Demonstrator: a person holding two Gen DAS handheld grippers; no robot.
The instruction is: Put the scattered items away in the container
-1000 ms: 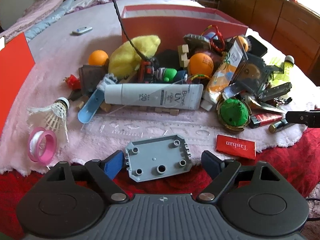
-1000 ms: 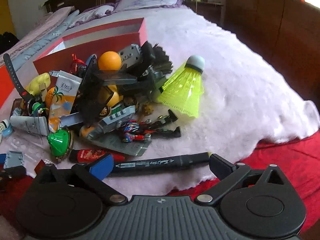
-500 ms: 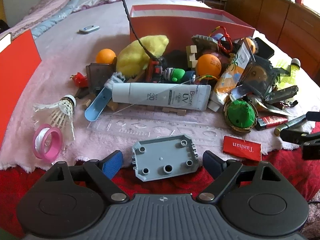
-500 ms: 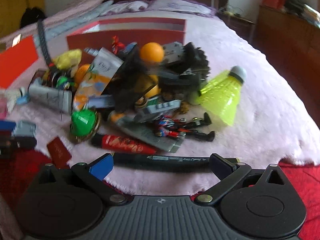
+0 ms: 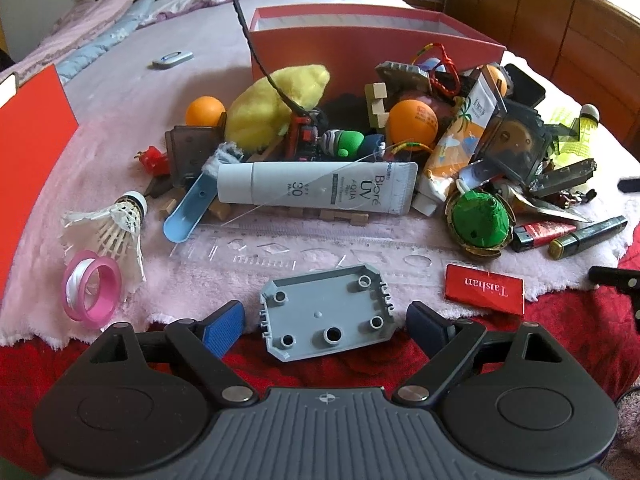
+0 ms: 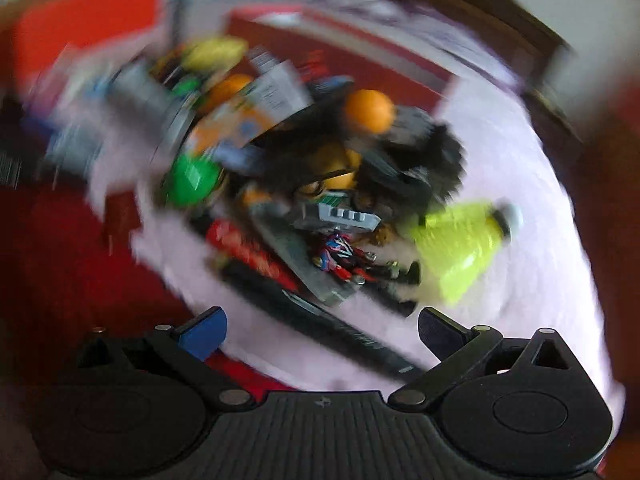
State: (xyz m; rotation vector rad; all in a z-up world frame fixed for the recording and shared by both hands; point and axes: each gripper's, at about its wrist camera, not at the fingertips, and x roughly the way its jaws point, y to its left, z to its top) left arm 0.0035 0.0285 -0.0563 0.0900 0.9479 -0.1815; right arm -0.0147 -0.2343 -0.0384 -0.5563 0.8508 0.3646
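A pile of small items lies on a pale pink fleece in front of the red box [image 5: 360,52]. My left gripper [image 5: 324,322] is open, and the grey studded plate [image 5: 326,316] lies flat between its blue-padded fingers without touching them. Behind the plate are a white sunscreen tube [image 5: 316,194], a green top [image 5: 478,220] and a red card [image 5: 484,294]. The right wrist view is badly blurred. My right gripper [image 6: 322,332] is open low over a black marker [image 6: 360,340] that runs diagonally between its fingers. A yellow-green shuttlecock [image 6: 460,248] lies to the right.
A white shuttlecock [image 5: 116,224] and a pink tape ring [image 5: 92,290] sit at the left. An orange-red lid [image 5: 28,160] stands at the far left. Dark parts of the other gripper [image 5: 614,278] show at the right edge. Wooden drawers [image 5: 560,12] line the right.
The right gripper has swung and rolled fast, so its view is smeared and the marker now lies diagonally. The left gripper has barely moved, still around the grey plate.
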